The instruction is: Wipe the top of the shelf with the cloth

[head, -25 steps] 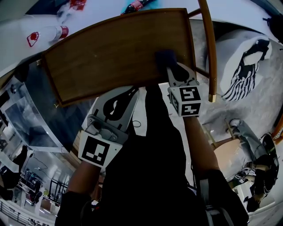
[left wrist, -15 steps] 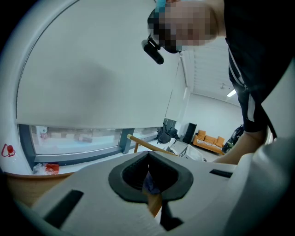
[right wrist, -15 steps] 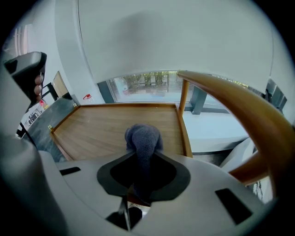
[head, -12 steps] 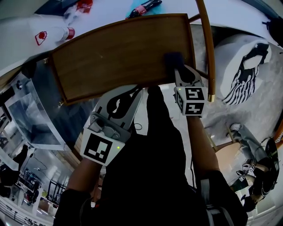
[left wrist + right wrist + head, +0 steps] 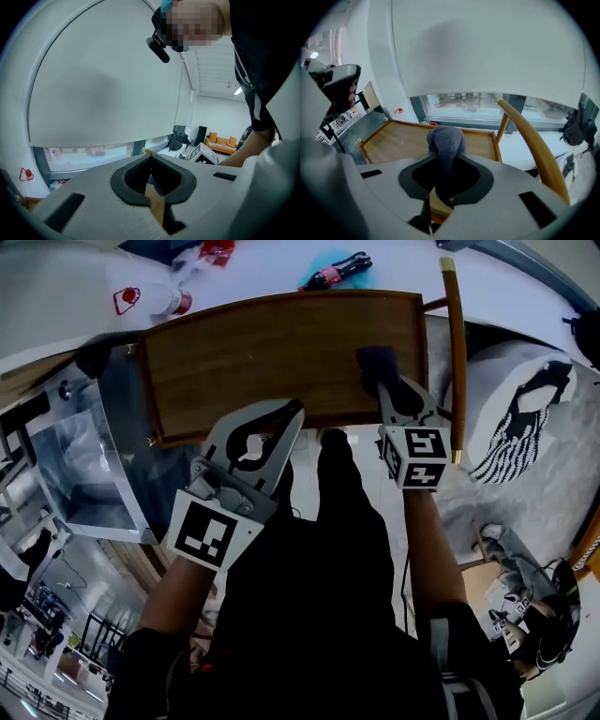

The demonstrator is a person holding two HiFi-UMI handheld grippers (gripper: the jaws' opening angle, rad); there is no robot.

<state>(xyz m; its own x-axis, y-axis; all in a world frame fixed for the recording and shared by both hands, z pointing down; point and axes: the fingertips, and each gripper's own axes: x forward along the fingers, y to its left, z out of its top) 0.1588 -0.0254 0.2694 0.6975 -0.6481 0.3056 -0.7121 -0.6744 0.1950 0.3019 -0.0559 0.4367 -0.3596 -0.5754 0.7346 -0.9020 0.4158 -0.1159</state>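
Only the right gripper view shows the grey cloth pinched tight between the jaws of the right gripper, bunched over the wooden shelf top. The head view places it near the top's right end, and shows the left gripper, jaws together and empty, by the near edge

Cloth on shelf top's right end.
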